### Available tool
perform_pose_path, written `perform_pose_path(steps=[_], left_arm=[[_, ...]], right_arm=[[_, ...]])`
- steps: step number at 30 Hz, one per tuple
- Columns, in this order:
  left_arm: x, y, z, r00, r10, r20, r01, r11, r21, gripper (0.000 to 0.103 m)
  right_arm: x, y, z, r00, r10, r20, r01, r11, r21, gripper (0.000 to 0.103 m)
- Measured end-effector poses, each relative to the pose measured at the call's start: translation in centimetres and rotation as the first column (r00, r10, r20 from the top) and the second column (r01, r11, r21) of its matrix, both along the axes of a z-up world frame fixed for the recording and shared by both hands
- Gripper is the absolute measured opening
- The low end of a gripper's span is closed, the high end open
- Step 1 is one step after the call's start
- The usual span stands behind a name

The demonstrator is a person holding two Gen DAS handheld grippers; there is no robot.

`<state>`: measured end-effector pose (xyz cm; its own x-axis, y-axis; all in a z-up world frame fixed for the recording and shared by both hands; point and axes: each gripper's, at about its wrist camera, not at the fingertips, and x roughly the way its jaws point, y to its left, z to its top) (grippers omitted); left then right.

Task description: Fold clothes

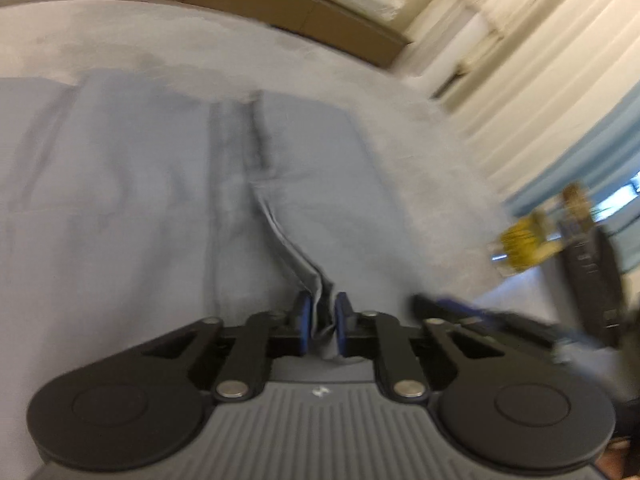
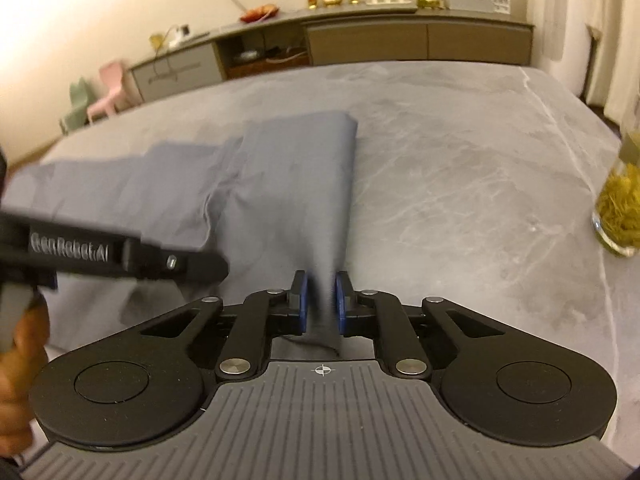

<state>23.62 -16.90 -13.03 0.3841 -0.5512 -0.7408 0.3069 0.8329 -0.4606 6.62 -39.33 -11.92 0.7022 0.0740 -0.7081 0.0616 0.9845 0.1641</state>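
grey garment [image 2: 280, 168] spread flat across the grey marble table [image 2: 460, 168], well left of the glass jar [image 2: 618, 208]. left gripper [image 1: 320, 314] clamped on a raised fold at the garment's near edge. right gripper [image 2: 320, 300] likewise pinched on the near hem, just beside the left.

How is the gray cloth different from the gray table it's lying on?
The gray cloth is soft and wrinkled, with folds and a seam; the table is flat and hard-looking. The cloth is plain, while the table has pale marble-like veins. The cloth is pinched up by the left gripper and right gripper; the table just lies underneath. Both are gray.
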Motion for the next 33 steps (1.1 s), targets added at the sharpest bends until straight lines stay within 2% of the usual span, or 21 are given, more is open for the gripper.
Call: perform_pose_path(steps=[3, 6, 11, 15, 18, 21, 22, 24, 26, 27, 30, 33], left_arm=[[-0.2, 0.7, -0.3, 1.0, 0.011, -0.021, -0.011, 0.999, -0.033, 0.01], [-0.5, 0.6, -0.1, 1.0, 0.011, -0.023, -0.012, 0.999, -0.039, 0.009], [-2.2, 1.2, 1.5, 0.999, 0.026, 0.034, -0.024, 0.998, -0.058, 0.005], [-2.5, 1.3, 0.6, 0.999, 0.038, 0.003, -0.038, 0.999, -0.011, 0.005], [-2.5, 1.4, 0.1, 0.999, 0.042, 0.0, -0.042, 0.999, 0.008, 0.005], [-2.7, 1.4, 0.3, 0.999, 0.04, 0.004, -0.04, 0.999, 0.014, 0.005], [-2.7, 1.4, 0.3, 0.999, 0.04, 0.004, -0.04, 0.999, 0.014, 0.005], [-2.8, 1.6, 0.3, 0.999, 0.041, 0.0, -0.041, 0.999, 0.005, 0.005], [-2.9, 1.9, 0.2, 0.999, 0.043, -0.005, -0.043, 0.999, -0.007, 0.005], [-2.8, 2.0, 0.2, 0.999, 0.044, -0.008, -0.044, 0.999, -0.014, 0.005], [-2.7, 2.4, 0.0, 0.999, 0.046, -0.017, -0.046, 0.998, -0.034, 0.006], [-2.6, 2.7, -0.1, 0.999, 0.04, -0.017, -0.041, 0.998, -0.042, 0.007]], right_arm=[[0.3, 0.9, -0.3, 1.0, 0.004, -0.015, -0.004, 0.999, -0.04, 0.009], [0.3, 1.6, -0.1, 1.0, 0.009, -0.006, -0.009, 0.997, -0.074, 0.023], [0.1, 1.6, 0.0, 1.0, 0.013, -0.003, -0.013, 0.996, -0.085, 0.024], [0.1, 1.3, 0.1, 1.0, 0.012, 0.001, -0.012, 0.996, -0.086, 0.027], [-0.1, 1.4, 0.7, 0.999, 0.011, 0.03, -0.008, 0.995, -0.099, 0.037], [-0.5, 1.8, 1.6, 0.993, 0.038, 0.107, -0.027, 0.995, -0.095, 0.034], [-0.5, 1.9, 1.8, 0.99, 0.058, 0.128, -0.048, 0.996, -0.079, 0.026], [0.3, 2.4, 0.9, 0.992, 0.095, 0.085, -0.089, 0.994, -0.064, 0.016], [1.2, 2.8, -0.7, 0.994, 0.108, -0.006, -0.108, 0.992, -0.07, 0.014], [1.4, 2.9, -0.9, 0.993, 0.117, -0.012, -0.118, 0.989, -0.089, 0.011], [2.3, 2.6, -0.1, 0.994, 0.113, -0.002, -0.113, 0.991, -0.075, 0.012], [4.8, 2.9, 1.3, 0.99, 0.131, 0.046, -0.124, 0.984, -0.124, 0.013]])
